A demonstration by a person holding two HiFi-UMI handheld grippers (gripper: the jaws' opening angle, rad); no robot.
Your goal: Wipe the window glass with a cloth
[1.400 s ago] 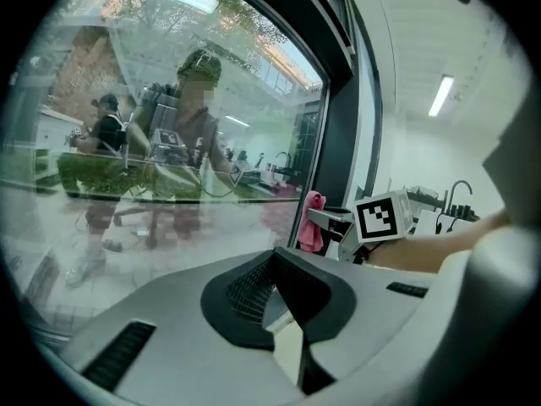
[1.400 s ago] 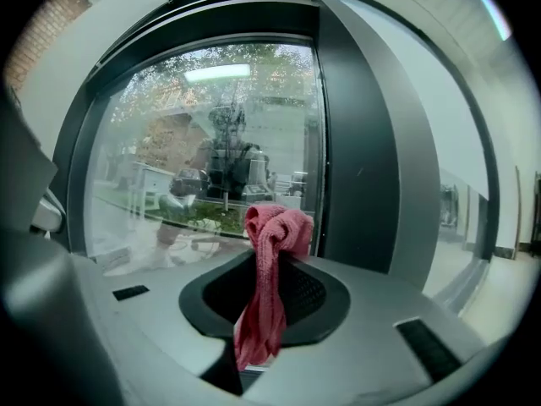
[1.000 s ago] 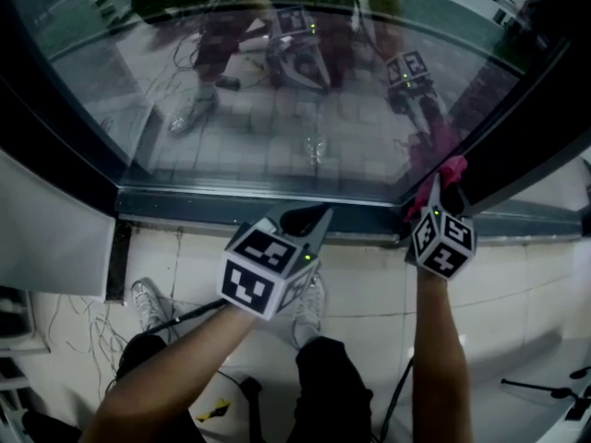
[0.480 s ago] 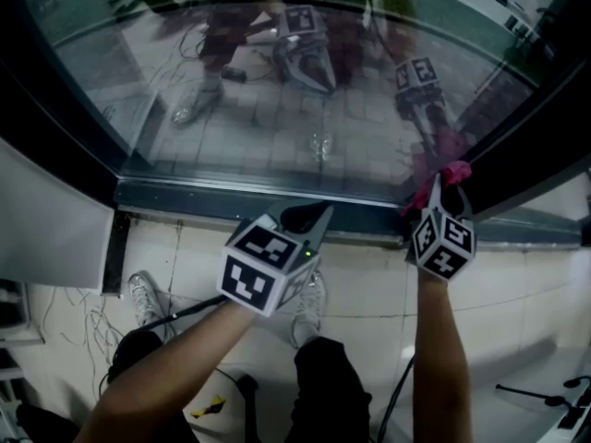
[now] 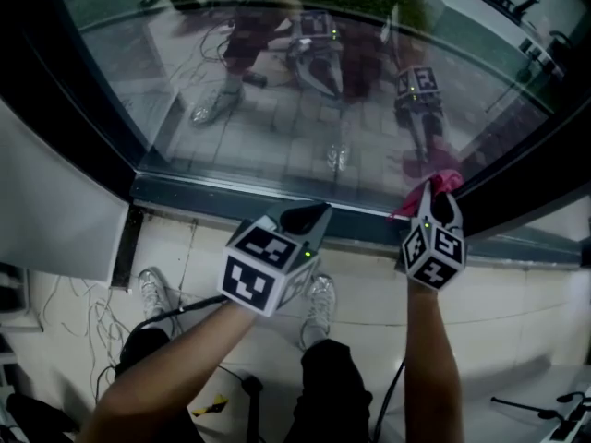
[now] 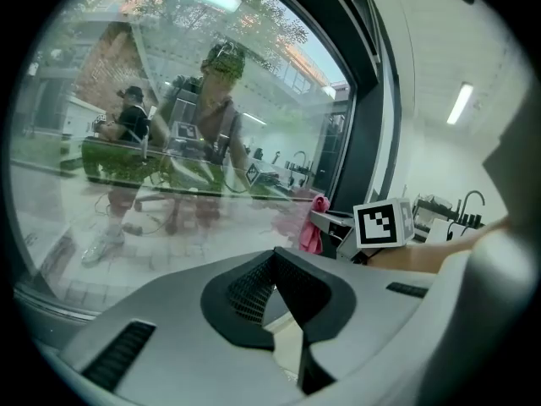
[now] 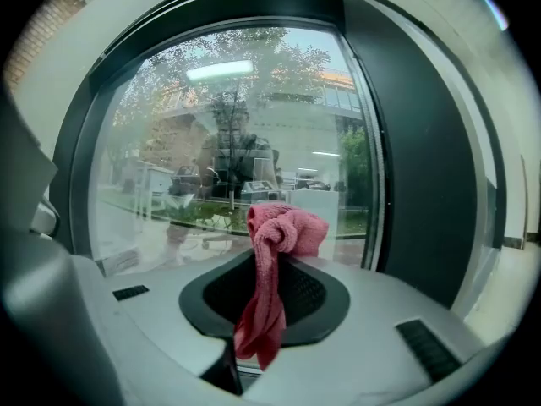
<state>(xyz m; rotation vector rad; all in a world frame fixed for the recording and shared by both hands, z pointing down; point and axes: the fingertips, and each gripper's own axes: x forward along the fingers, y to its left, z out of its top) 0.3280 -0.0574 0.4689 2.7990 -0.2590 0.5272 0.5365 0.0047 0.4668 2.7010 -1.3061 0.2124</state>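
The window glass (image 5: pixel 277 109) fills the top of the head view and mirrors both grippers. My right gripper (image 5: pixel 432 201) is shut on a pink cloth (image 5: pixel 436 184), held up at the glass's lower right corner beside the dark frame. Whether the cloth touches the pane I cannot tell. In the right gripper view the cloth (image 7: pixel 275 252) hangs bunched between the jaws of the right gripper (image 7: pixel 269 271), with the glass (image 7: pixel 220 142) just ahead. My left gripper (image 5: pixel 305 218) is shut and empty, low by the sill. The left gripper view shows the left gripper (image 6: pixel 272 265), the cloth (image 6: pixel 316 227) and the right gripper's cube off to the right.
A dark sill (image 5: pixel 231 201) runs under the pane and a dark frame upright (image 5: pixel 526 169) rises at the right. A white panel (image 5: pixel 55 220) stands at the left. Below lie tiled floor, loose cables (image 5: pixel 88 335) and the person's shoes (image 5: pixel 319 307).
The head view has swung, so the window sits further right in it. The right gripper with the cloth has drifted slightly left and down. The left gripper stays put.
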